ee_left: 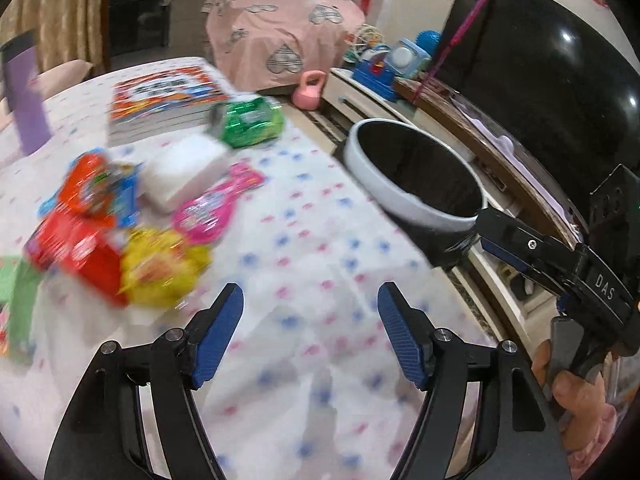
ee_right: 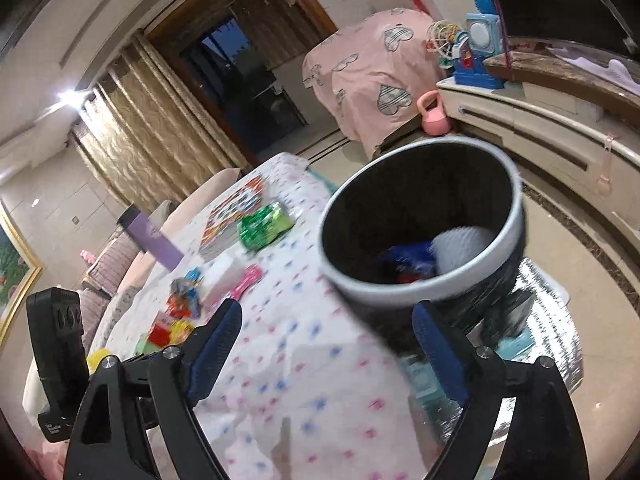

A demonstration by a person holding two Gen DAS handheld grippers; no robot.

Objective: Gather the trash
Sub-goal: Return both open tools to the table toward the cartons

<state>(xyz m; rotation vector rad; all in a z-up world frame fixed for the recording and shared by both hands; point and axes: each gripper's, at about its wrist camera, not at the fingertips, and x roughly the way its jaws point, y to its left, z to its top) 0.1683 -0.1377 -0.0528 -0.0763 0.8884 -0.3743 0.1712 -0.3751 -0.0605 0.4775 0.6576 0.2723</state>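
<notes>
both grippers, left gripper (ee_left: 310, 308) and right gripper (ee_right: 326, 326), have fingers wide, empty; bin (ee_right: 420, 216) beside wrappers (ee_left: 120, 232)

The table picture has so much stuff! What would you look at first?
Probably the bright snack wrappers, red, yellow and pink, heaped on the left of the dotted tablecloth. Next, the big black bin with its white rim at the table's right edge, with something blue and white already inside.

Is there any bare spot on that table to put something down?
Yes: the tablecloth is bare between the wrapper pile and the bin, down toward the near edge. It is crowded at the pile, the white box, green packet and books.
</notes>
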